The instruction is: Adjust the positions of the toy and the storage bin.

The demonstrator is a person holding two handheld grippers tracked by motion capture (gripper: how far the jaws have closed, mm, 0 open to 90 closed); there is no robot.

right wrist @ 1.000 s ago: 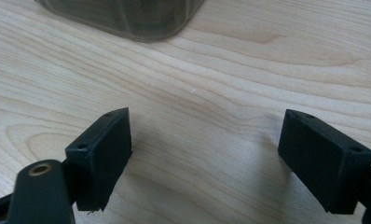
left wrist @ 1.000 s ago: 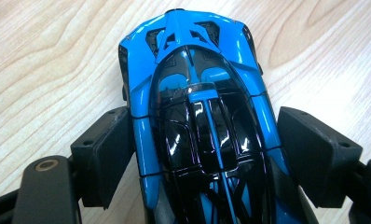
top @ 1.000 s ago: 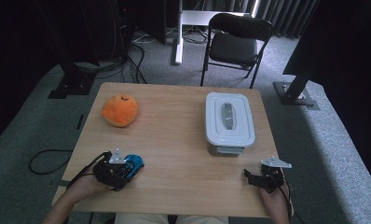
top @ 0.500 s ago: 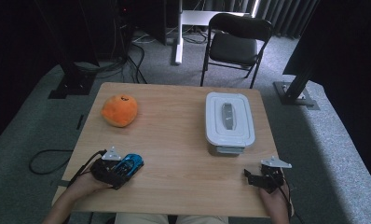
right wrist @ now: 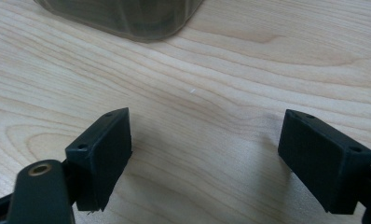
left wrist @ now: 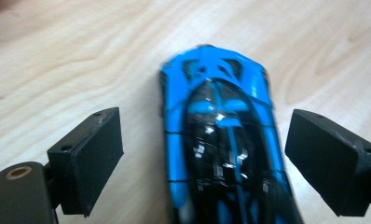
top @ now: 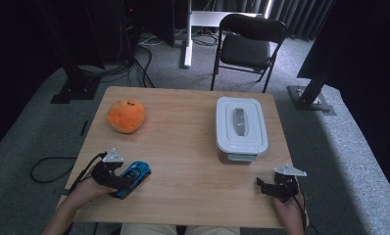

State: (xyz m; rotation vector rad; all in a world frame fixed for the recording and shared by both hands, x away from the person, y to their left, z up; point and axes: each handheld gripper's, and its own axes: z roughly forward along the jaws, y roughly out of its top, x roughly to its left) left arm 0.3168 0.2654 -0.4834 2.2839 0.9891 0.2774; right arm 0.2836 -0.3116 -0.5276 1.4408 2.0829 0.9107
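A blue and black toy car (top: 134,176) lies on the wooden table (top: 183,142) near its front left. My left gripper (top: 127,182) straddles the toy car (left wrist: 223,140); its jaws have just been opening, and a gap shows on each side between the pads (left wrist: 88,156) and the car. My right gripper (top: 266,186) rests at the front right of the table, open (right wrist: 207,154) over bare wood with nothing between its jaws.
An orange plush toy (top: 126,115) sits at the back left of the table. A white lidded container (top: 241,128) stands at the right; its corner (right wrist: 123,18) lies just ahead of my right gripper. A black chair (top: 247,44) stands behind the table.
The left gripper has moved forward along the car, so the car now lies between its jaws. The right gripper has not moved.
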